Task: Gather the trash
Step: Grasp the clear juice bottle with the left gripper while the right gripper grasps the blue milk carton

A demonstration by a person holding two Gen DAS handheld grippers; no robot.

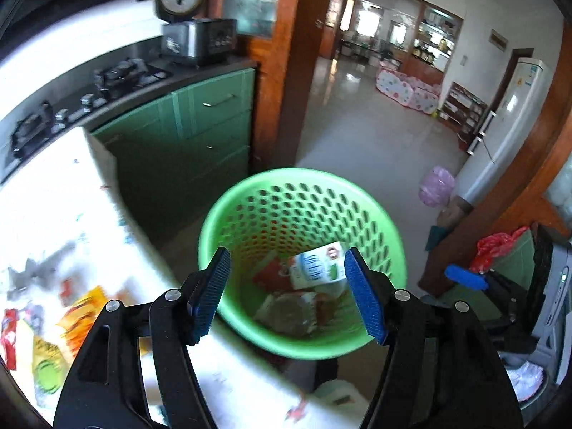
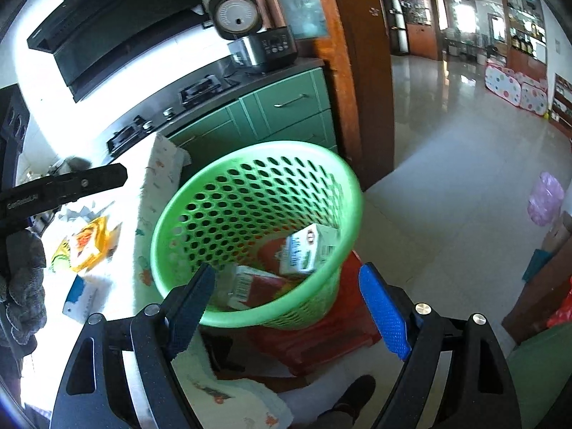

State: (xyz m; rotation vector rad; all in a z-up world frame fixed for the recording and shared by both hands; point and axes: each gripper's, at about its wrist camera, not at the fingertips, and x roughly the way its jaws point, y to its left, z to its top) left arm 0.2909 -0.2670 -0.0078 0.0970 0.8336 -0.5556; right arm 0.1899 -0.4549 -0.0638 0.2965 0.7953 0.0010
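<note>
A green perforated waste basket (image 1: 304, 193) stands beside the table; it also shows in the right wrist view (image 2: 250, 186). Inside lie a white and blue carton (image 1: 316, 266), red packaging (image 1: 270, 275) and other trash; the carton (image 2: 304, 250) and a red box (image 2: 257, 286) show in the right view too. My left gripper (image 1: 287, 295) is open and empty, just above the basket's near rim. My right gripper (image 2: 286, 307) is open and empty over the basket's near rim. Orange and yellow wrappers (image 1: 80, 318) lie on the white table (image 1: 53, 214), left of the left gripper.
The basket rests on a red stool (image 2: 321, 339). Green cabinets (image 1: 200, 132) with a gas hob (image 1: 121, 75) and a rice cooker (image 1: 196, 39) stand behind. A pink bag (image 1: 436, 186) and a fridge (image 1: 507, 121) are at the right. A shoe (image 2: 354, 397) is below.
</note>
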